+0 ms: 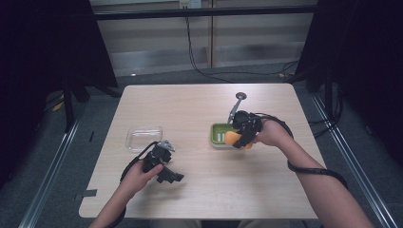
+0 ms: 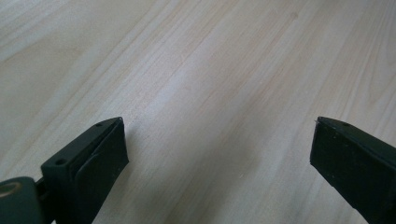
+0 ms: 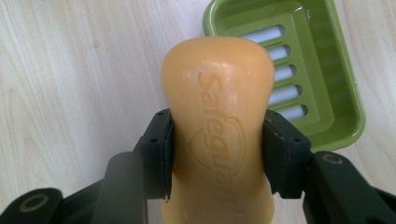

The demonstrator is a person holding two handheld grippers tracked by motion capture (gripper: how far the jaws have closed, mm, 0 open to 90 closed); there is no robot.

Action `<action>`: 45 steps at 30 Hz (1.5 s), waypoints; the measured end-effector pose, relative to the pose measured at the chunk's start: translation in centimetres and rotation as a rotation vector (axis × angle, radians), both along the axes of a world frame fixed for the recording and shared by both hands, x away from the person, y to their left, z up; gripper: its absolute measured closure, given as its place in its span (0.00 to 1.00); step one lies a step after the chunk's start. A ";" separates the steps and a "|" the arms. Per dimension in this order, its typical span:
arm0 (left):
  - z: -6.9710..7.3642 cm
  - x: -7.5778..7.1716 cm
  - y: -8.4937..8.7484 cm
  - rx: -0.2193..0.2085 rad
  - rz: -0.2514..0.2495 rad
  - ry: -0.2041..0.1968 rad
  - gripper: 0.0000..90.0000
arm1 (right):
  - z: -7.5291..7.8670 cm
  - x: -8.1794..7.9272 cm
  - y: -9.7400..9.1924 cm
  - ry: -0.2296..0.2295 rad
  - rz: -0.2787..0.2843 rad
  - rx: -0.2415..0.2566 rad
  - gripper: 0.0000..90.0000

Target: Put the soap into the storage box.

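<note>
An orange bar of soap (image 3: pixel 218 126) sits between the black jaws of my right gripper (image 3: pixel 217 154), which is shut on it at its narrow waist. In the high view the soap (image 1: pixel 232 138) hangs at the near edge of a green slotted soap dish (image 1: pixel 219 134), with the right gripper (image 1: pixel 244 134) just right of the dish. The same soap dish (image 3: pixel 303 60) lies beyond the soap in the right gripper view, slightly to the right. My left gripper (image 1: pixel 170 176) rests low over the bare wood at the front left, open, with nothing between its fingers (image 2: pixel 100 149).
A clear plastic lid or tray (image 1: pixel 143 137) lies left of centre on the wooden table (image 1: pixel 199 190). A metal spoon-like tool (image 1: pixel 236 105) stands behind the soap dish. Cables trail from both grippers; dark curtains flank the table.
</note>
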State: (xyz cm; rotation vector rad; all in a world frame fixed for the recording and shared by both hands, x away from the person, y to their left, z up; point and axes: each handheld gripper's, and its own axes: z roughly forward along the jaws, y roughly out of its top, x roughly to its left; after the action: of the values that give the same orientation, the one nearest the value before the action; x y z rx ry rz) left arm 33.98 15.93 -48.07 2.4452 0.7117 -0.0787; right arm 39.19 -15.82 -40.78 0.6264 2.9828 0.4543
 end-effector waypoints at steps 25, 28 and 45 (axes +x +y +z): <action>-0.1 0.0 -0.1 -0.010 0.016 0.007 0.04 | -0.4 1.1 0.8 -0.016 0.025 -0.015 0.56; -0.1 0.0 -0.1 -0.007 0.011 0.004 0.04 | -0.4 1.2 0.8 -0.021 0.022 -0.014 0.56; -0.2 0.0 -0.1 -0.005 0.011 0.004 0.04 | -0.3 1.8 1.1 -0.033 0.033 -0.013 0.56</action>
State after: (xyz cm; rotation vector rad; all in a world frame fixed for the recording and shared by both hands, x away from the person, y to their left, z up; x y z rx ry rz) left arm 33.95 15.80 -48.24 2.4366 0.7252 -0.0813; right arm 40.96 -14.69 -41.08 0.5641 2.9662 0.4427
